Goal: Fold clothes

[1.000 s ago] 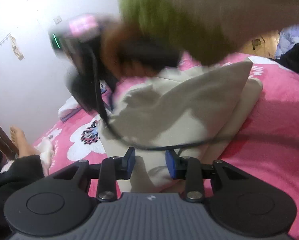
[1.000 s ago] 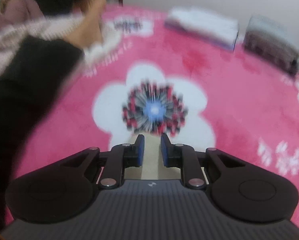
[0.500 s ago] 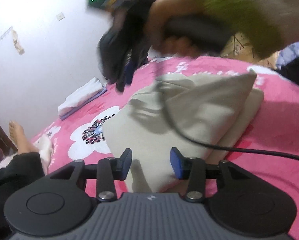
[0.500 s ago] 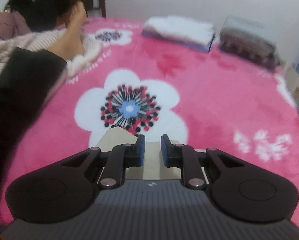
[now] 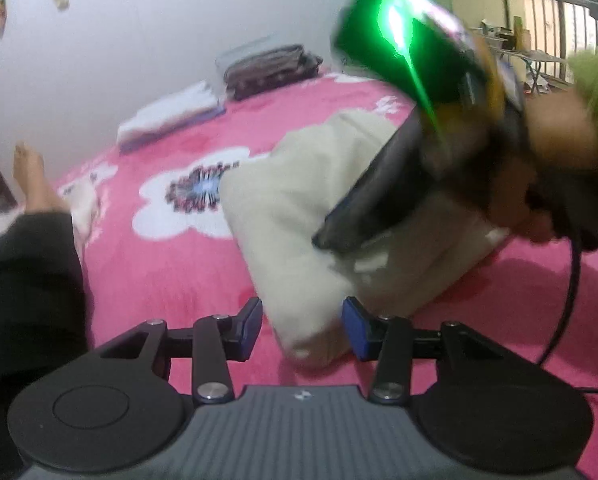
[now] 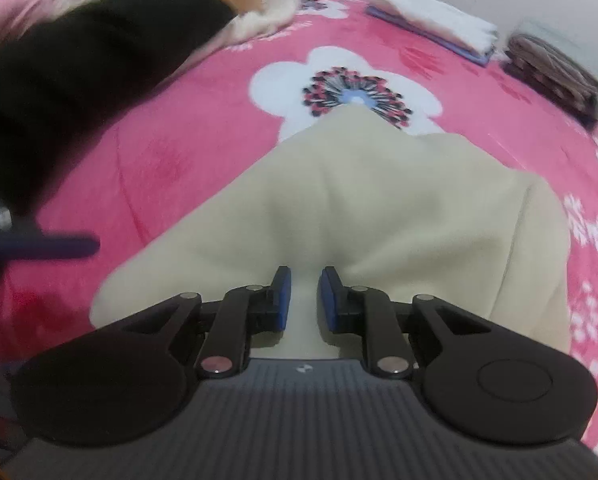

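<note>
Right wrist: pink blanket (image 6: pixel 203 152) (white flowers), folded stacks (image 6: pixel 435 20) beside wall.

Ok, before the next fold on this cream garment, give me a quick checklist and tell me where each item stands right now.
1. Right gripper holds cloth: ok, its jaws pinch a ridge of the cream garment.
2. Left gripper free: ok, jaws apart, pads not pressing on the garment's near corner between them.
3. Garment on the pink blanket, no part hanging off: ok as far as seen.
4. Fold edges lined up: cannot tell, the right gripper and blur hide them.
5. Finished stacks, white folded pile and dark folded pile, clear of the garment: ok.
6. Black cable off the cloth: cannot tell.
</note>
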Available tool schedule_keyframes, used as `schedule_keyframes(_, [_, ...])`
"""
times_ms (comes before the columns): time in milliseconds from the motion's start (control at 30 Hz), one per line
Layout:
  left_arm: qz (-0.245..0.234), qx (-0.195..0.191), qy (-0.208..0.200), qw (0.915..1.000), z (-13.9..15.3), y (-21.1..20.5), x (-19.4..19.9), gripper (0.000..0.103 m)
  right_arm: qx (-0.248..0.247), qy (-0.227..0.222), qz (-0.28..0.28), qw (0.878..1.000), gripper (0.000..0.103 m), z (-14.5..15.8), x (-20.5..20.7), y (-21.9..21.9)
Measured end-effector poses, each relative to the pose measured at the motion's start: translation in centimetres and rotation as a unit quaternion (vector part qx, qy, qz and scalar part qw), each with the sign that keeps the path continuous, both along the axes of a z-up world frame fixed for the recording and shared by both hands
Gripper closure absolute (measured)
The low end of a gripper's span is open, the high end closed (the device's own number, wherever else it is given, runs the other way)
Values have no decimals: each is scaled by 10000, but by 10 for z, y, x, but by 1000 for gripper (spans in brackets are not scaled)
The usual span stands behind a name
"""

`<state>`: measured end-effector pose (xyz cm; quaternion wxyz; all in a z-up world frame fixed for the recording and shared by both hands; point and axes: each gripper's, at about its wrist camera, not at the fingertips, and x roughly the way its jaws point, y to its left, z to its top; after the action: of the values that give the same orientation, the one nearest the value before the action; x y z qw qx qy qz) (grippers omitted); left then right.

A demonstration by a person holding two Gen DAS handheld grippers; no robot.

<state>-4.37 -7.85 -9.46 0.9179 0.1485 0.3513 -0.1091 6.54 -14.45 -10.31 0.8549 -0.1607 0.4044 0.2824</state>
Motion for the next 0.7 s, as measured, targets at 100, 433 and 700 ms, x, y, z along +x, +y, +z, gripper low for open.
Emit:
schedule_keyframes(100, [129, -100, 380, 9991, -6, 7, 4, 56, -72, 172, 8, 9998, 87, 26, 4, 0])
schedule_keyframes(433, [475, -189, 1162, 9919, -25, 20, 12, 57, 210, 921, 523, 9942, 90, 16, -8, 7])
schedule_keyframes(700, [455, -93, 1108, 9928, -23, 18, 6, 57, 627, 924, 734, 9910, 90, 53, -16, 3])
